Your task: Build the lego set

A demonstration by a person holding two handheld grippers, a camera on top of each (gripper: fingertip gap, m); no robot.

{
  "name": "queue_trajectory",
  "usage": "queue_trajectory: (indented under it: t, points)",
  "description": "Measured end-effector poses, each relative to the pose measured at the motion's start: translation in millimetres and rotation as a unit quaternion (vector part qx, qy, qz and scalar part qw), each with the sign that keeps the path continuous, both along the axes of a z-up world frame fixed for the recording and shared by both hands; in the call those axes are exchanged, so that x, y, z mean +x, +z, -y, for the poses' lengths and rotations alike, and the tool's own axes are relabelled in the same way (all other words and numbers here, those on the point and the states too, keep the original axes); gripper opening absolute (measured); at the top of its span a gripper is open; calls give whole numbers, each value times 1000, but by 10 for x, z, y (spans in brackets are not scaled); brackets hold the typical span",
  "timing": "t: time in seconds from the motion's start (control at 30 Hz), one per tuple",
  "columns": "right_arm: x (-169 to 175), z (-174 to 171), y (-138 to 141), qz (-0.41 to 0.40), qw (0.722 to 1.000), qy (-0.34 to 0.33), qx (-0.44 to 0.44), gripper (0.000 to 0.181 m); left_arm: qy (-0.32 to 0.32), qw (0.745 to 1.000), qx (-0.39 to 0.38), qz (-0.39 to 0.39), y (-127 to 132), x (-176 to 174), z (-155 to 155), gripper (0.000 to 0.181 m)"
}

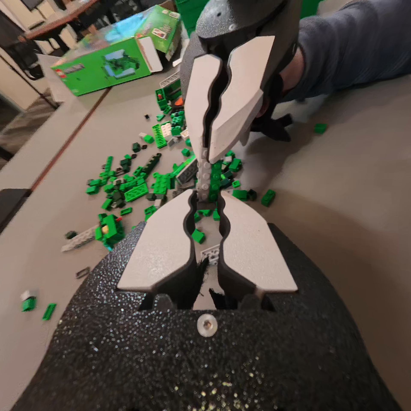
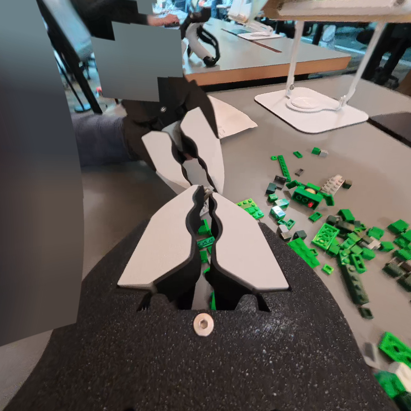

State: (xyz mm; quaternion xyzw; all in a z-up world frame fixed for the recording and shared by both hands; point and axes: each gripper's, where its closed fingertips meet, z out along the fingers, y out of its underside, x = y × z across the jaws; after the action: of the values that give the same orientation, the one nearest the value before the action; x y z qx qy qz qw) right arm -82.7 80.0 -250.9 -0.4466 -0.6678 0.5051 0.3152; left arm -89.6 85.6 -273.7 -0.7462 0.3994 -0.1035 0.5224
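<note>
A long grey plate with a green plate (image 1: 214, 180) joined along its side is held in the air between both grippers. My left gripper (image 1: 206, 196) is shut on its near end. My right gripper (image 1: 205, 155) comes in from above and is shut on its far end. In the right wrist view my right gripper (image 2: 205, 193) grips a grey end of the piece (image 2: 208, 190), mostly hidden by the fingers. The left gripper's fingers (image 2: 164, 160) meet it tip to tip from the upper left.
Loose green, grey and dark bricks (image 1: 133, 184) lie scattered on the grey table (image 1: 333, 200). A small green build with a red stud (image 2: 307, 195) sits among them. A green set box (image 1: 106, 66) stands at the back. A white stand base (image 2: 311, 111) and a paper sheet (image 2: 229, 120) lie farther off. The grippers are tip to tip, or close to it. The white stand base (image 2: 311, 111) is about equally far from each gripper, around 40 cm.
</note>
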Motion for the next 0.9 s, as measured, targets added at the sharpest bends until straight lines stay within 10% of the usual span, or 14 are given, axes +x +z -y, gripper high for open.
queue_trajectory:
  t: [0.27,0.6,0.77,0.9]
  points:
    - [184,92,-4,-34,982,61,174,0,-110,977,-131,130,-46,178,267,17]
    - [186,21,28,-82,960,36,266,0,-49,975,-172,129,-192,26,140,18]
    - [52,-91,-161,-63,855,-21,514,44,-43,952,-240,183,-205,85,158,18]
    - [-42,-225,-283,-34,746,-54,662,29,-56,929,-276,240,-139,147,189,18]
